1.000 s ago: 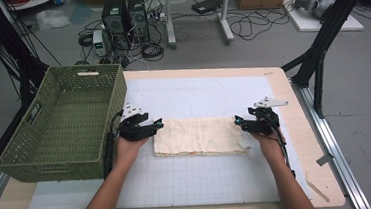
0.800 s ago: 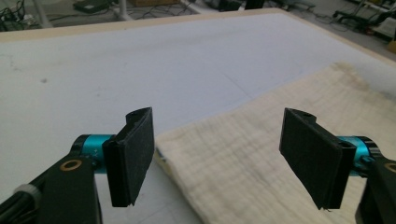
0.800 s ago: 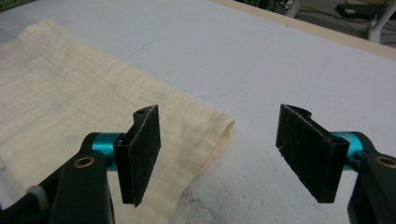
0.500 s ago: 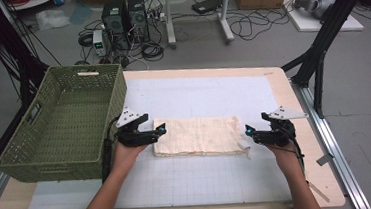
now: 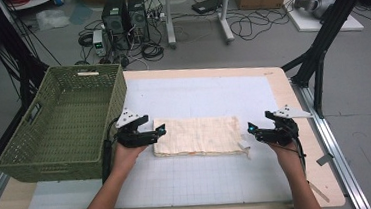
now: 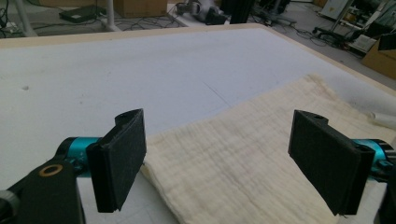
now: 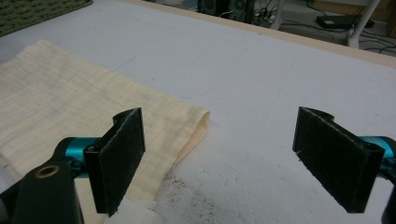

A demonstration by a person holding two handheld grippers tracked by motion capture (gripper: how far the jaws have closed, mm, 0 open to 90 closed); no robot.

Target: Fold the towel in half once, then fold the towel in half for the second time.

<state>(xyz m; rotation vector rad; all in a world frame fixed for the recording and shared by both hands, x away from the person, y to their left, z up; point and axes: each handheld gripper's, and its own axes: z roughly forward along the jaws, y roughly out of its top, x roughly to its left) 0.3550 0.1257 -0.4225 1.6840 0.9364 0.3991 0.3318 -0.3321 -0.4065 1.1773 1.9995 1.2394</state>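
A folded cream cloth point(image 5: 198, 136) lies flat in the middle of the white gridded mat point(image 5: 203, 95). My left gripper point(image 5: 158, 131) sits at the cloth's left edge. Its jaws have just been opening and stand wide. In the left gripper view the cloth point(image 6: 243, 144) lies under the left gripper point(image 6: 219, 163), untouched by the pads. My right gripper point(image 5: 252, 131) hovers just off the cloth's right edge. Its jaws have just been opening too. In the right gripper view, bare mat shows between the jaws of the right gripper point(image 7: 224, 158), and the cloth point(image 7: 70, 102) ends by the left pad.
A green woven basket point(image 5: 59, 119) stands at the table's left, close behind my left hand. A small white tag point(image 5: 245, 147) pokes from the cloth's near right corner. Black frame posts point(image 5: 320, 59) rise off the right edge. Computers and cables sit on the floor beyond.
Both grippers have opened and let go of the cloth's ends. The right gripper has drawn off to the right, clear of the cloth. The left hand has stayed put.
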